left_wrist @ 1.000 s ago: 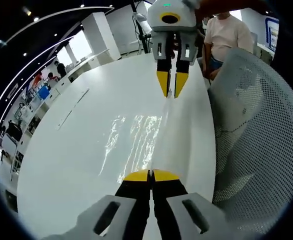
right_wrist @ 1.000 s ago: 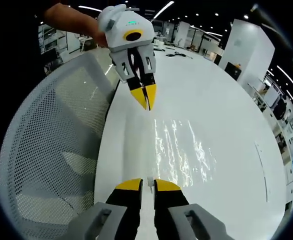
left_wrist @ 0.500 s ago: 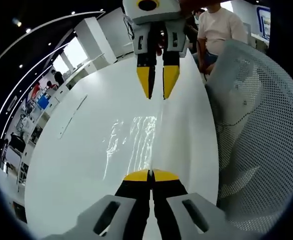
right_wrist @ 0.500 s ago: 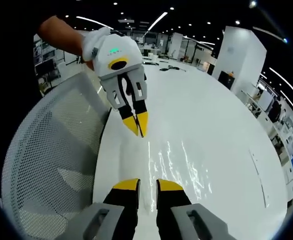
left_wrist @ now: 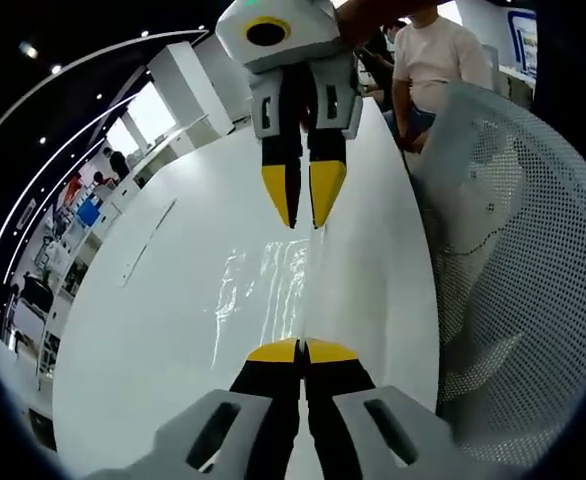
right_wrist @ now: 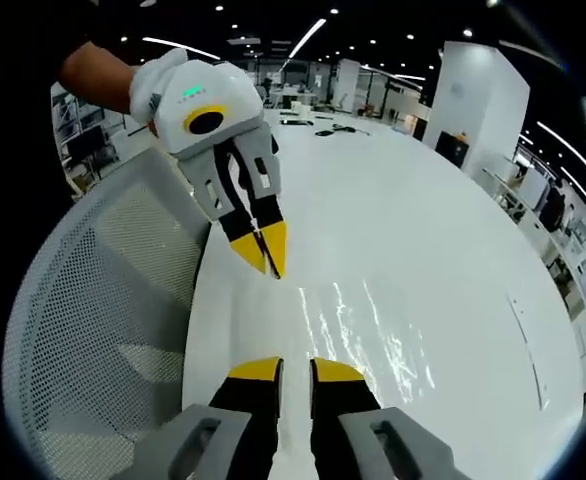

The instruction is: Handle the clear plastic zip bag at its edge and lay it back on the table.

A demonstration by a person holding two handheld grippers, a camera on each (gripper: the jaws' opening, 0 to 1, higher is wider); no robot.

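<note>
both tongs met the clear bag (left_wrist: 273, 285) over the white counter (left_wrist: 153, 300): left tongs (left_wrist: 301, 349) pinched shut on its edge, right tongs (right_wrist: 295, 368) parted, lay-down pending.

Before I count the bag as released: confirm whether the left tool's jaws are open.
No. In the left gripper view the left tool has its yellow tips pressed together on the clear bag's edge.

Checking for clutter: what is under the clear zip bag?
Through the clear zip bag the white table shows, nothing else. Glare hides parts.
</note>
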